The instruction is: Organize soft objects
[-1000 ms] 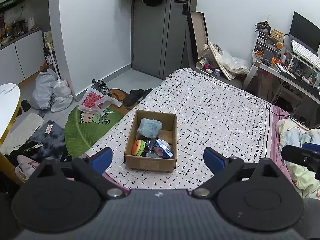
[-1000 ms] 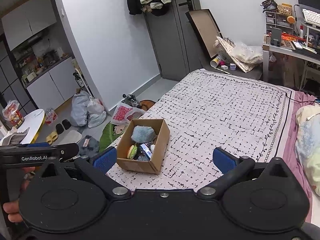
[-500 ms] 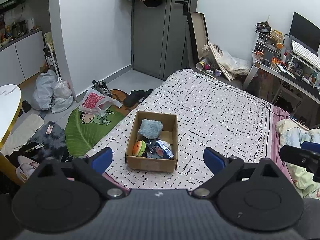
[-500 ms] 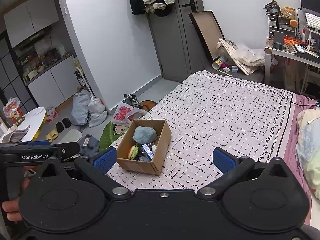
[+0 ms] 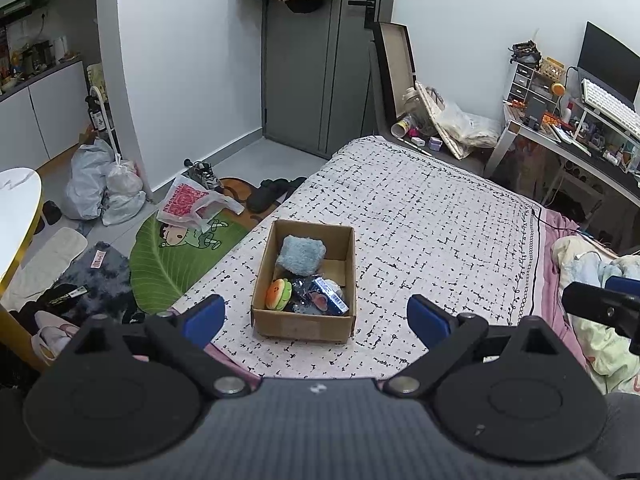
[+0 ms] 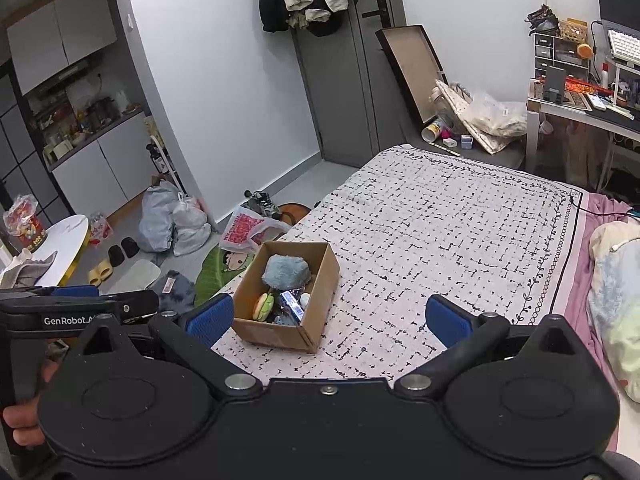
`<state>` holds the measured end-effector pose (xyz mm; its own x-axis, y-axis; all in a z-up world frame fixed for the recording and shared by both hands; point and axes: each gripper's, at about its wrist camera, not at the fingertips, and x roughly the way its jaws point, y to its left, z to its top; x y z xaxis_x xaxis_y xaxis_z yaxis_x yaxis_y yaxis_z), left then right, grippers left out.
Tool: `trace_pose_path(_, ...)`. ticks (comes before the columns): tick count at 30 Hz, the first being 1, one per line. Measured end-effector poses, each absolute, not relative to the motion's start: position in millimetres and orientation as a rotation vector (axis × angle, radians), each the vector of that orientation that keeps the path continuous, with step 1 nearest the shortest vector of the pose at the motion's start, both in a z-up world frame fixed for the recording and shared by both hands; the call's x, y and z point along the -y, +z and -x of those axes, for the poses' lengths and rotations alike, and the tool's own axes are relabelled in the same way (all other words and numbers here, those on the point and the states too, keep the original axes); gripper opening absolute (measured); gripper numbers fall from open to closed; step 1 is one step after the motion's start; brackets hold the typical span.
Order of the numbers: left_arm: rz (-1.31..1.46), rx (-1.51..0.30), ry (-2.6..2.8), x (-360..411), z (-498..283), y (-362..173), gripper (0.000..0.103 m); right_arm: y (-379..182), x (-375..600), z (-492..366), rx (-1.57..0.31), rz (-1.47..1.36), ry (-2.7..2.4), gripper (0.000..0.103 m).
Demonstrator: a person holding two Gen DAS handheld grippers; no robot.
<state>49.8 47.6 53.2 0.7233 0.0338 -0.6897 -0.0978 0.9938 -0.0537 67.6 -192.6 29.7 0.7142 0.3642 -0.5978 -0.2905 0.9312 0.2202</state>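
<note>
Change: the view barely shifted; box [image 5: 305, 280] on bed [image 5: 420, 220] stayed at 12 o'clock.
Toys: blue plush [image 5: 301, 254] and burger [image 5: 279, 294] lay inside.
Grippers: left gripper [image 5: 316, 314] and right gripper [image 6: 330, 316] remained wide apart, empty.
Meaning: sorted, or waiting to be unpacked.

My left gripper [image 5: 316, 316] is held above the near edge of the bed [image 5: 420, 216], its blue-padded fingers [image 5: 204, 314] spread wide apart and gripping nothing. My right gripper [image 6: 328, 318] is raised over the same edge of the bed, fingers [image 6: 444, 318] equally wide and empty. My left hand's fingers [image 6: 22, 420] curl around the left gripper's handle.
</note>
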Motion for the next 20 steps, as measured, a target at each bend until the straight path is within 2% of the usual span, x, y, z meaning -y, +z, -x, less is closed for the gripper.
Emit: trace_pose_path(20, 0.112, -0.736, 0.037, -54.1, -45.8, 49.2, 0.097, 23.5, 192.2, -70.0, -0.694, -0.132, 0.355, 0.103)
